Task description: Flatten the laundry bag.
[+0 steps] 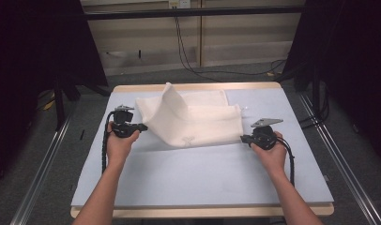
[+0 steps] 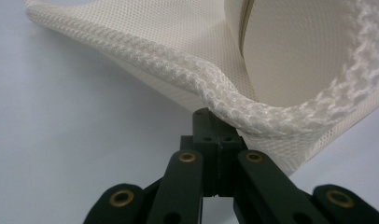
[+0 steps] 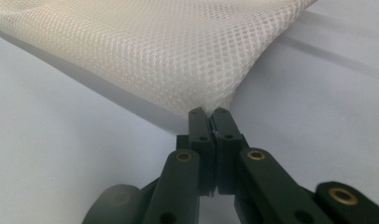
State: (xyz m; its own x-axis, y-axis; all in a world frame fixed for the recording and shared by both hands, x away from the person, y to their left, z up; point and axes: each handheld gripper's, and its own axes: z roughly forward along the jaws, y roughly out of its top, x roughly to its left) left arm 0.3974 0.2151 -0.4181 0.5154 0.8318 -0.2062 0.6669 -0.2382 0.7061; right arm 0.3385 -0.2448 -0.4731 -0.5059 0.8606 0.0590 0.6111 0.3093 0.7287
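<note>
A cream mesh cloth (image 1: 193, 123) lies across the far half of the pale blue table (image 1: 202, 173), partly folded, with one ridge standing up at its left. My left gripper (image 1: 142, 126) is shut on the cloth's left edge, and the thick woven hem (image 2: 215, 93) curls over its closed jaws. My right gripper (image 1: 243, 138) is shut on the cloth's near right corner (image 3: 211, 100), which is lifted a little off the table. Both hands hold the grippers low, near the table's middle line.
The table's wooden rim (image 1: 202, 211) runs along the near edge. Black cables (image 1: 188, 56) trail over the floor behind the table. Metal rails (image 1: 38, 173) flank both sides, and dark stands (image 1: 59, 101) rise at the far left and right.
</note>
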